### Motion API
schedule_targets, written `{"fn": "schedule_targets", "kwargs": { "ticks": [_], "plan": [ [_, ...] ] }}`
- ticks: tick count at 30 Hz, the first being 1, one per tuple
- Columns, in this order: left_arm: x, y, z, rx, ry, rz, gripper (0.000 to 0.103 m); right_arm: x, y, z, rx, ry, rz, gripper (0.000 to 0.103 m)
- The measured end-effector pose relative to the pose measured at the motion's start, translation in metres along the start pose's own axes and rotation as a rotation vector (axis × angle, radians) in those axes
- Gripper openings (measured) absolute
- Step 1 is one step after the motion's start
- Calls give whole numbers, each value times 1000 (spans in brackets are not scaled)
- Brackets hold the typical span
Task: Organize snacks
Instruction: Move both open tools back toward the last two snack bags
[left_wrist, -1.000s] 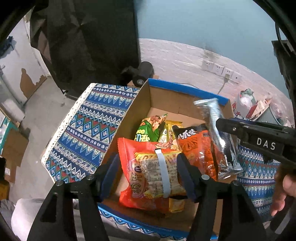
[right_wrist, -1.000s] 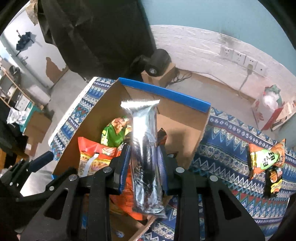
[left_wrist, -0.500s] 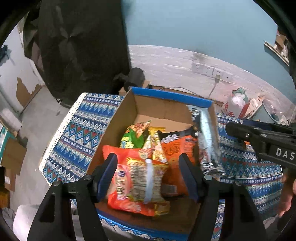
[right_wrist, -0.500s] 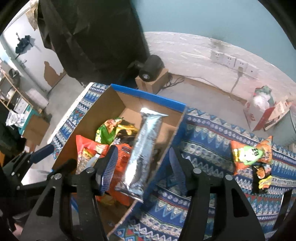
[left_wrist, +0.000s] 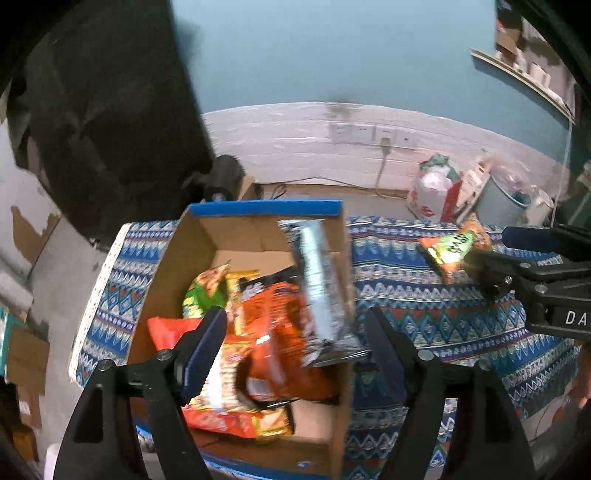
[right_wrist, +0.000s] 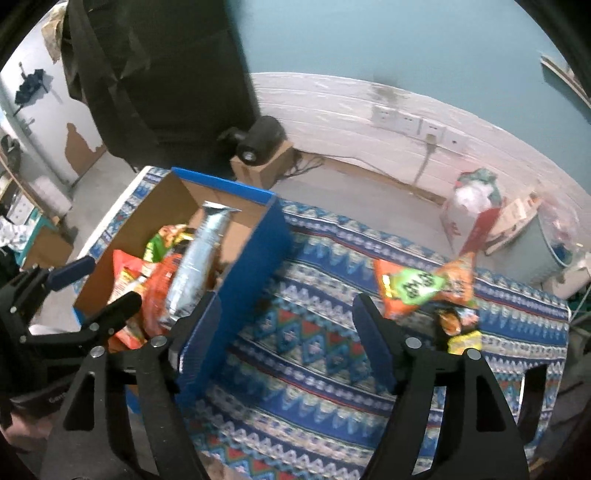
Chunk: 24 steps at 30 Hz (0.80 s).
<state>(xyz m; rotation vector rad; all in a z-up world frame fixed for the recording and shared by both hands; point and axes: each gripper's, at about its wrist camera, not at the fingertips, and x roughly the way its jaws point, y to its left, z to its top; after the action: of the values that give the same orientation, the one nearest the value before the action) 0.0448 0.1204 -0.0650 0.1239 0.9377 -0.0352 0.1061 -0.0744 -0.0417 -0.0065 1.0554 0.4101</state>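
Note:
A cardboard box with a blue rim (left_wrist: 266, 208) (right_wrist: 266, 254) holds several snack bags. A silver packet (left_wrist: 321, 291) (right_wrist: 194, 266) leans against the box's right wall on an orange bag (left_wrist: 273, 317). A red-orange bag (left_wrist: 221, 373) lies at the box front, a green bag (left_wrist: 203, 291) behind it. My left gripper (left_wrist: 295, 347) is open and empty above the box. My right gripper (right_wrist: 286, 336) is open and empty above the patterned cloth (right_wrist: 317, 347). An orange and green snack bag (right_wrist: 424, 288) (left_wrist: 454, 251) and a small dark and yellow packet (right_wrist: 460, 328) lie on the cloth at the right.
A black roll on a small carton (right_wrist: 262, 147) stands on the floor behind the table. A white and red bag (right_wrist: 472, 206) and a grey bin (right_wrist: 535, 251) stand near the wall with sockets (right_wrist: 406, 122). A black curtain (right_wrist: 166, 74) hangs at the back left.
My right gripper opened, let go of the silver packet in the box and moved right over the cloth. My left gripper released the red-orange bag and drew back and up.

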Motion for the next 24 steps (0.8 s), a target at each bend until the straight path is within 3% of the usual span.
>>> {"fn": "schedule_targets", "kwargs": {
  "ticks": [18, 24],
  "plan": [
    [0, -108, 13, 226, -14, -84, 86, -36, -109, -49, 97, 23, -128, 80],
    [19, -143, 17, 329, 11, -109, 86, -30, -137, -61, 84, 64, -172, 80]
  ]
}}
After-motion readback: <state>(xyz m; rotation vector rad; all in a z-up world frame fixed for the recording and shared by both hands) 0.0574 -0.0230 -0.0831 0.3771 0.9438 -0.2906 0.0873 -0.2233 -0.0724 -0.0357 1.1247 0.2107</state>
